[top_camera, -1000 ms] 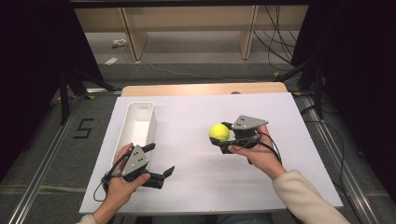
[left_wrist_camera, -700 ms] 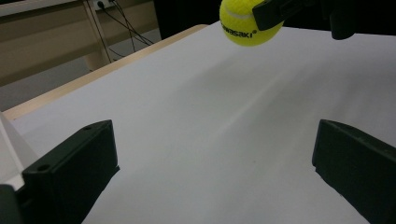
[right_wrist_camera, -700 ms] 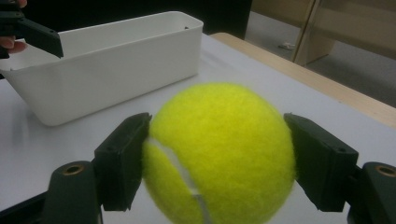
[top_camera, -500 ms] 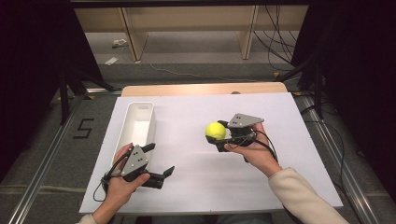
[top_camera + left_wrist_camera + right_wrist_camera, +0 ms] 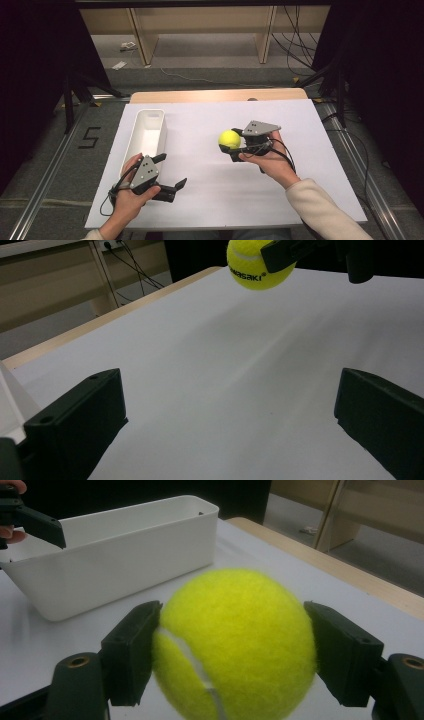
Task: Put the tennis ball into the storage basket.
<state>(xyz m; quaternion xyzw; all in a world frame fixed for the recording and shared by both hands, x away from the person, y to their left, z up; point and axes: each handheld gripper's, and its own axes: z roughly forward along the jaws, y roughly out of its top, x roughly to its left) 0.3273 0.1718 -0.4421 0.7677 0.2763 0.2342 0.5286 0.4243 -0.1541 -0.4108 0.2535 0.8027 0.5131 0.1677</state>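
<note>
count: 1 tennis ball point(image 5: 229, 139), 1 white bin point(image 5: 146, 134), 2 grippers — left gripper point(image 5: 172, 173), right gripper point(image 5: 233, 144), 1 table point(image 5: 210, 112).

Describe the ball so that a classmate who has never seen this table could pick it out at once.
Start at the white table and find the long white bin near its left edge. Look right to the right gripper: the tennis ball is clamped between its fingers. It is the one round, bright yellow, fuzzy thing.
</note>
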